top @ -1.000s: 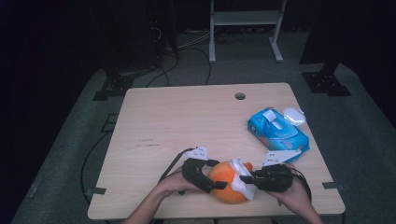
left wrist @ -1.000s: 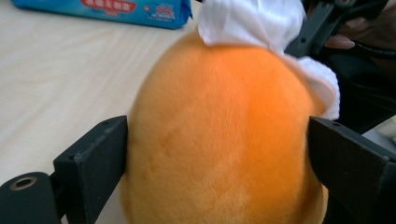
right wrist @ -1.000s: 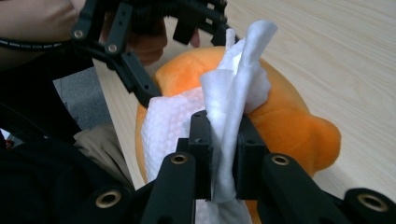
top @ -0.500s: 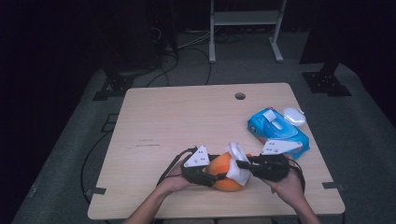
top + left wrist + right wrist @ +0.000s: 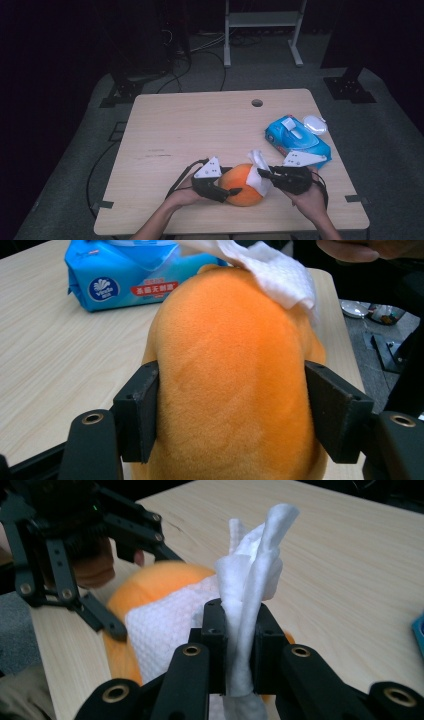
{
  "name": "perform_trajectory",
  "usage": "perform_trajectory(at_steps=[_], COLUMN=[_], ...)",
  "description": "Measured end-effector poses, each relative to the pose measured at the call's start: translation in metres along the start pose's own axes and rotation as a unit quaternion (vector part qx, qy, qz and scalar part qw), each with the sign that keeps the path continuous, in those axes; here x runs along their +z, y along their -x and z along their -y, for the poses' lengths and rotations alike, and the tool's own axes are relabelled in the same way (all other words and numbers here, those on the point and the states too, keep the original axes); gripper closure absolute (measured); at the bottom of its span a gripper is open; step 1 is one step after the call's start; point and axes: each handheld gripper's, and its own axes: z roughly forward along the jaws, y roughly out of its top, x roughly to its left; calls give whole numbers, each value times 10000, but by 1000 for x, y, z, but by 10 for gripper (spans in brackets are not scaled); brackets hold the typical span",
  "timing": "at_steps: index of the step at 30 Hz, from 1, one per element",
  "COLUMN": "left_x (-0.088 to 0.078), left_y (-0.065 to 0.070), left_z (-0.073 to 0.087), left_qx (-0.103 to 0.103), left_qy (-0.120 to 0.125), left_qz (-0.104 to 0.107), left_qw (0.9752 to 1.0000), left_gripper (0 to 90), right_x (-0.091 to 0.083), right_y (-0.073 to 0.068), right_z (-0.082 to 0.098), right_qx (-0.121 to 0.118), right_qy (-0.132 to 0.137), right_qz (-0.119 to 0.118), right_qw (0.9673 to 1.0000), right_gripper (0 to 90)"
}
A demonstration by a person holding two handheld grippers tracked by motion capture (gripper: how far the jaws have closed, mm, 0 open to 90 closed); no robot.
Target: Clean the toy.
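Your left gripper [image 5: 235, 191] sits at the near edge of the table [image 5: 200, 130], its jaws pressed into both flanks of the orange plush toy [image 5: 241, 184]. The jaws have just been opening a little, yet the left gripper view has both pads denting the orange plush toy [image 5: 230, 385], so the clamp holds. The high view gives the toy's place: near edge, slightly right of centre, between your two hands.

Your right gripper [image 5: 262, 173] comes in from the right and pinches a white wipe [image 5: 257, 170]. The right gripper view shows what the high view cannot: the white wipe [image 5: 250, 610] is bunched into a fold between closely set jaws, its free end standing up above them and its lower part spread flat over the toy [image 5: 150, 587]. That view also shows your left gripper [image 5: 120, 595] beyond the toy.

The left gripper view shows the wipe [image 5: 272, 270] draped over the toy's far upper side, and the printed label of the blue wipes pack [image 5: 135, 275]. In the high view the blue wipes pack [image 5: 297, 140] lies far right of the toy, well apart.
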Motion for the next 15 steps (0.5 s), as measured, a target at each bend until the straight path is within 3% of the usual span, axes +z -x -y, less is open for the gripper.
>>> perform_trajectory(at_steps=[4, 6, 9, 12, 15], left_x=[-5, -8, -10, -8, -9], left_y=[-4, -7, -9, -7, -7], left_z=[-2, -3, -4, 0, 1], left_qx=[-134, -233, -329, -205, -156], left_qy=[-25, 92, 218, 120, 121], left_qz=[168, 315, 368, 399, 373], left_qw=[9998, 9992, 9985, 9989, 9991], left_gripper=[216, 166, 146, 230, 287], right_x=[10, 10, 8, 7, 3], right_y=[-4, -6, -10, -12, -5], right_z=[4, 6, 6, 5, 7], right_qx=[-61, -130, -277, -352, -210], right_qy=[-131, -196, -208, -212, -179], right_qz=[-145, -293, -486, -473, -420], right_qw=[9998, 9993, 9982, 9980, 9987], right_gripper=[797, 799, 799, 799, 800])
